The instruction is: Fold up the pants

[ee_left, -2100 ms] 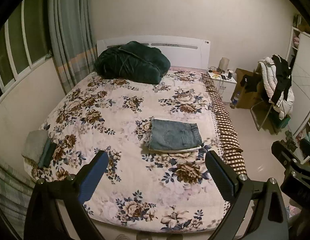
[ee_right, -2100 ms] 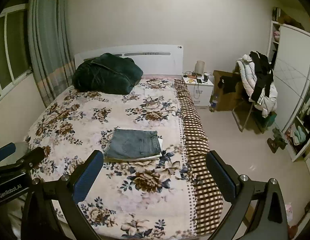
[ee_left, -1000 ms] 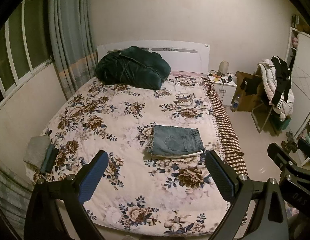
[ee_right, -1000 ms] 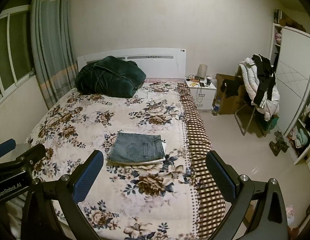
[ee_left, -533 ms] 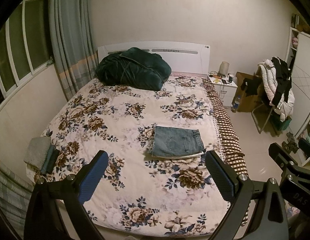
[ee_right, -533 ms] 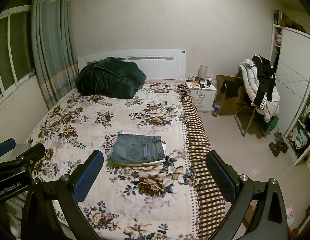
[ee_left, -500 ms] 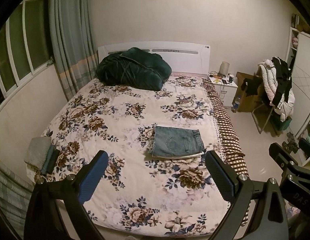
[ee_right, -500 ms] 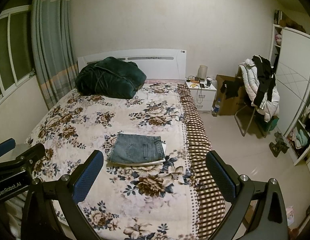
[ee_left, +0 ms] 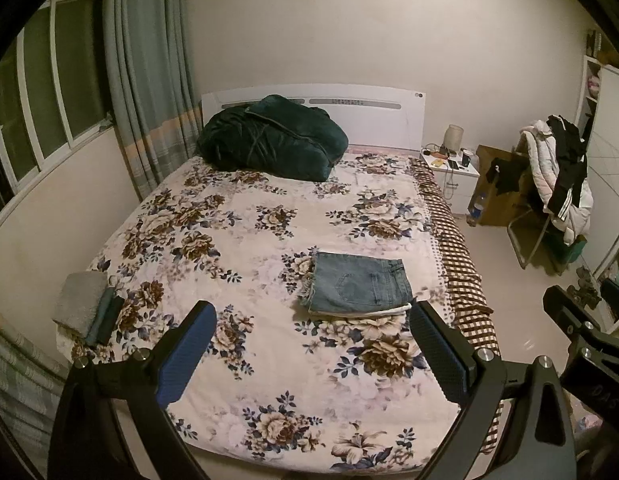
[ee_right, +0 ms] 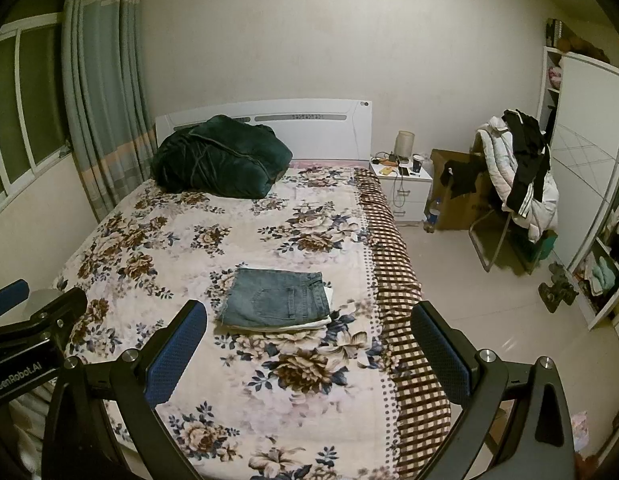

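Blue denim pants (ee_left: 359, 283) lie folded into a flat rectangle on top of a folded white garment, on the floral bed cover (ee_left: 237, 240), right of its middle. They also show in the right wrist view (ee_right: 278, 299). My left gripper (ee_left: 312, 338) is open and empty, held back above the foot of the bed. My right gripper (ee_right: 309, 340) is open and empty too, held to the right of the left one. Neither touches the pants.
A dark green duvet bundle (ee_left: 269, 138) lies at the headboard. A small stack of folded grey and dark clothes (ee_left: 85, 306) sits at the bed's left edge. A nightstand (ee_right: 401, 184), a cardboard box and a chair with jackets (ee_right: 517, 172) stand on the right.
Both grippers have drawn back and risen slightly from the bed, so the bed and pants look a little farther. The pants have not moved. Both jaws stay open.
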The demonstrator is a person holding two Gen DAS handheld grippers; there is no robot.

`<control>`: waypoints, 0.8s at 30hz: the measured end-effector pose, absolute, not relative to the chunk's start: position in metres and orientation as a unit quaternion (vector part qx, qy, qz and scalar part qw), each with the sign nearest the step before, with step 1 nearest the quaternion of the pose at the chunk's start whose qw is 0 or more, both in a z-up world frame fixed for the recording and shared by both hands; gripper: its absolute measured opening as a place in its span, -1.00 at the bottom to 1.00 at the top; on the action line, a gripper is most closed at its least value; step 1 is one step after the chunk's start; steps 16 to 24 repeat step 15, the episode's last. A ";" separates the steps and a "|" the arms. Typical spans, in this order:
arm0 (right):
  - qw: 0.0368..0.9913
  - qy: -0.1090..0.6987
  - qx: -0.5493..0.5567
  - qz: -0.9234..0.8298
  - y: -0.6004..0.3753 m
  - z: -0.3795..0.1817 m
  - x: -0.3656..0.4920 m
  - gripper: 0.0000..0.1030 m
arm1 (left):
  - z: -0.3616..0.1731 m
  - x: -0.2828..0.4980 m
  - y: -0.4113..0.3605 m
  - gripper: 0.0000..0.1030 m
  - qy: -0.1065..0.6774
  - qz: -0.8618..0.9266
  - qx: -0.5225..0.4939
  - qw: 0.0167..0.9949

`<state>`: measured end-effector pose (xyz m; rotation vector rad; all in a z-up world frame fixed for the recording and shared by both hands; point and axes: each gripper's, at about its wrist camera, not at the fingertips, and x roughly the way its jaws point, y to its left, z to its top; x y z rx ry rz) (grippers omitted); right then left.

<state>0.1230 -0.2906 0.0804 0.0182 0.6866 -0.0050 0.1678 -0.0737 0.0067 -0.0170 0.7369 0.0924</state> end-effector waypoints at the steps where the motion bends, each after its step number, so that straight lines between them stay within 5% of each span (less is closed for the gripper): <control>1: 0.942 0.336 0.009 -0.003 -0.289 0.082 0.123 1.00 | 0.007 0.168 -0.074 0.92 0.360 0.045 -0.008 0.932; 24: 0.942 0.334 0.010 -0.003 -0.288 0.082 0.122 1.00 | 0.006 0.166 -0.074 0.92 0.359 0.046 -0.009 0.932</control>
